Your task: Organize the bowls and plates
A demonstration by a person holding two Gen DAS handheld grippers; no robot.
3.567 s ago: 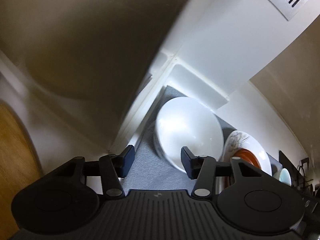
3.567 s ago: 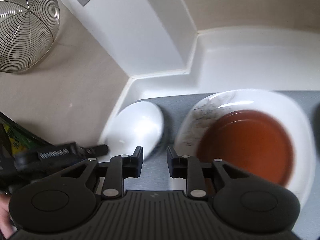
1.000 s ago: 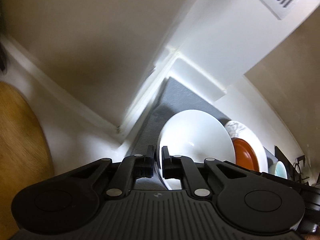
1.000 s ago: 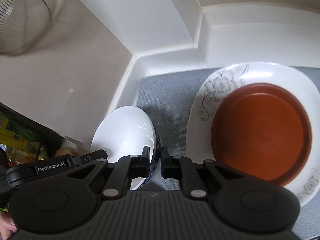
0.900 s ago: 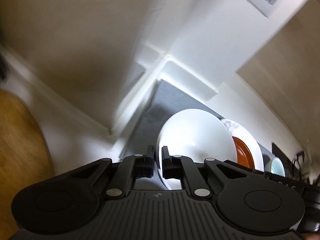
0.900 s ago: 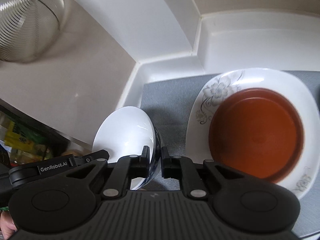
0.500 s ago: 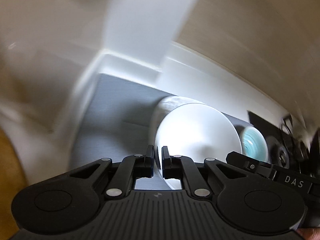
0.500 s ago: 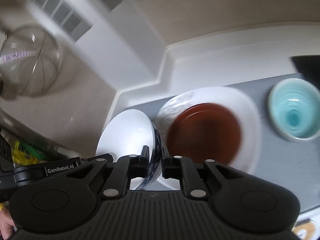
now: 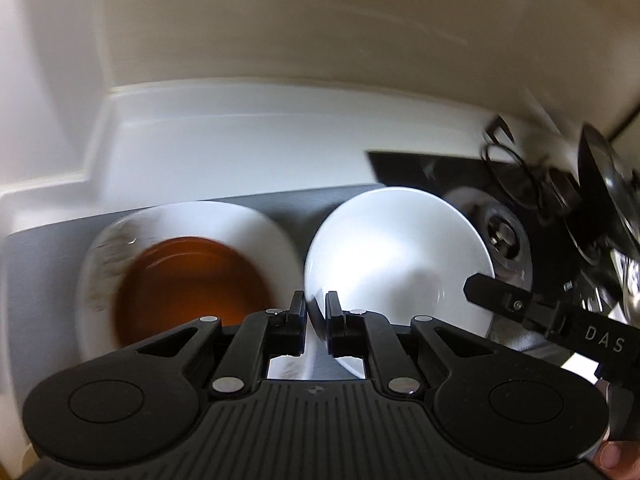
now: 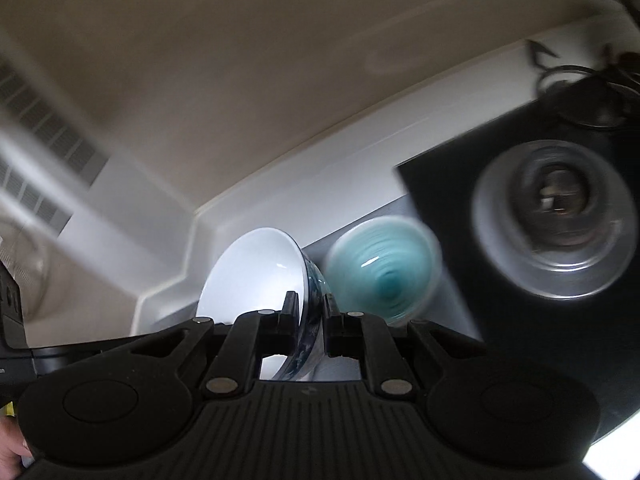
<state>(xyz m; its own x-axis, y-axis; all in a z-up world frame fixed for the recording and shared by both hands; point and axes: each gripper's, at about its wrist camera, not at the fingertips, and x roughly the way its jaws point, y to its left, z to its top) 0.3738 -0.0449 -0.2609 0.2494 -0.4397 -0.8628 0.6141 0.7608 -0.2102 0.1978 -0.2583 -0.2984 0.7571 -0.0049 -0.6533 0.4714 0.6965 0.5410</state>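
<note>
- Left tool (image 9: 316, 320): clamped on the thin rim of a glossy white bowl (image 9: 400, 256).
- Right tool (image 10: 310, 316): clamped on that bowl's rim too.
- Ribbed teal bowl (image 10: 380, 276): blurred, just beside.

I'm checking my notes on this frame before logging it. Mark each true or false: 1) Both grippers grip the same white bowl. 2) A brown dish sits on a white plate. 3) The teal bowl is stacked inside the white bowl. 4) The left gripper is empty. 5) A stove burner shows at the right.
1) True: the left gripper and right gripper each pinch the white bowl's rim.
2) True: the brown dish lies on the white plate.
3) False: the teal bowl stands apart, on the mat.
4) False: it is shut on the bowl's rim.
5) True: the burner.
</note>
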